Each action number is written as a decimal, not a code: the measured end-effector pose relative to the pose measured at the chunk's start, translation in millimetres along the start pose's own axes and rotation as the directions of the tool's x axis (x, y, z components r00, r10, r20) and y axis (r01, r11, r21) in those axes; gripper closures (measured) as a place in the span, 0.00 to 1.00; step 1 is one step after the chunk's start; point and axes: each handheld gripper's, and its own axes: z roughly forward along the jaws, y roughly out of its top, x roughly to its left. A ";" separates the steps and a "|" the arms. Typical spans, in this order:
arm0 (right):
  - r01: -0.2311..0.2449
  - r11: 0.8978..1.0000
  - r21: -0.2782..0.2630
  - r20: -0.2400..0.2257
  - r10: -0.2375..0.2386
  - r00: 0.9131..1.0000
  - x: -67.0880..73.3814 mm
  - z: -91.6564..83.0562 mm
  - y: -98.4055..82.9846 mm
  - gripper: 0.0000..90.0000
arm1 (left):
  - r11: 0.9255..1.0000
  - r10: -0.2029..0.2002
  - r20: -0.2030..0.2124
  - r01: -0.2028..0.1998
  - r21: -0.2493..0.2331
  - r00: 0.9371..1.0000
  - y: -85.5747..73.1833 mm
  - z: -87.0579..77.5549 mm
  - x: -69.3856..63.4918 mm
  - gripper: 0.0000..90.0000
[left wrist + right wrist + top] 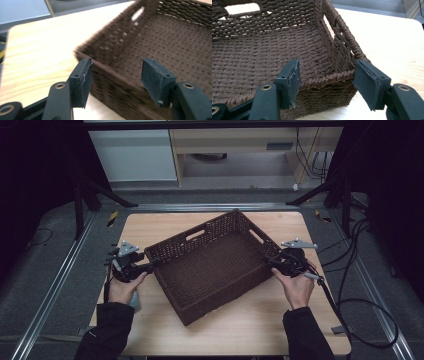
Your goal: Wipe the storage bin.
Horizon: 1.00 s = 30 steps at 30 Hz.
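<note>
Flanking the basket, both tongs gape level.

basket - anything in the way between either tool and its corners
Nothing visible. The left tool and right tool each sit open at a corner of the wicker basket, the rim between the jaws, pads apart from it. The basket interior is empty and the table around it is bare.

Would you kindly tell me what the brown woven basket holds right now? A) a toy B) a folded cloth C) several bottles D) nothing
D: the basket shows only its bare woven floor in the high view and in both gripper views, with no item lying inside it.
</note>
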 end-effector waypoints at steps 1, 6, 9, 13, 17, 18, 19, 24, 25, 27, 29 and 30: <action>-0.001 1.000 -0.002 0.002 0.001 1.000 -0.4 1.2 0.2 0.43 | 1.000 -0.002 0.000 0.002 -0.003 1.000 1.9 1.3 3.3 0.44; -0.003 1.000 0.000 0.009 0.003 1.000 -1.9 6.0 2.9 0.43 | 1.000 0.018 -0.017 -0.018 0.001 1.000 9.5 12.3 15.1 0.45; 0.000 1.000 0.003 0.009 0.000 1.000 -3.1 8.5 4.8 0.44 | 1.000 0.022 -0.027 -0.022 0.008 0.999 10.2 21.6 20.6 0.47; 0.001 1.000 0.000 0.014 -0.001 1.000 -3.8 11.4 6.0 0.44 | 0.999 0.020 -0.039 -0.018 0.045 0.999 7.7 32.1 27.1 0.48; 0.004 1.000 -0.007 0.009 -0.004 1.000 -3.9 11.4 6.5 0.44 | 0.999 0.011 0.006 -0.012 0.047 1.000 2.9 33.2 26.7 0.59; 0.008 1.000 -0.006 0.003 -0.008 1.000 -3.7 9.8 7.3 0.46 | 0.999 0.011 0.016 -0.011 0.046 1.000 2.5 32.8 25.2 0.65; 0.008 1.000 -0.007 -0.003 -0.008 1.000 -3.0 7.6 7.8 0.47 | 0.999 0.016 0.017 -0.017 0.046 1.000 2.2 32.1 23.4 0.69; 0.021 0.999 -0.037 -0.021 -0.022 1.000 3.4 -2.5 9.8 0.46 | 0.998 0.029 0.018 -0.030 0.057 0.999 0.0 27.5 17.8 0.72; 0.024 0.999 -0.044 -0.026 -0.026 0.999 5.4 -3.0 9.8 0.45 | 0.998 0.027 0.021 -0.028 0.055 0.999 -1.2 25.8 17.0 0.72; 0.018 0.999 -0.039 -0.040 -0.020 0.999 9.1 -1.4 9.1 0.45 | 0.998 0.028 0.028 -0.029 0.058 0.999 -3.5 21.5 14.5 0.72; 0.024 0.999 -0.025 -0.043 -0.025 0.999 12.1 2.2 8.0 0.45 | 0.998 0.029 0.036 -0.031 0.056 0.999 -7.0 16.7 11.3 0.71; 0.021 1.000 -0.021 -0.047 -0.022 0.999 13.3 3.9 7.4 0.44 | 0.998 0.029 0.040 -0.031 0.051 0.999 -8.4 15.0 10.4 0.71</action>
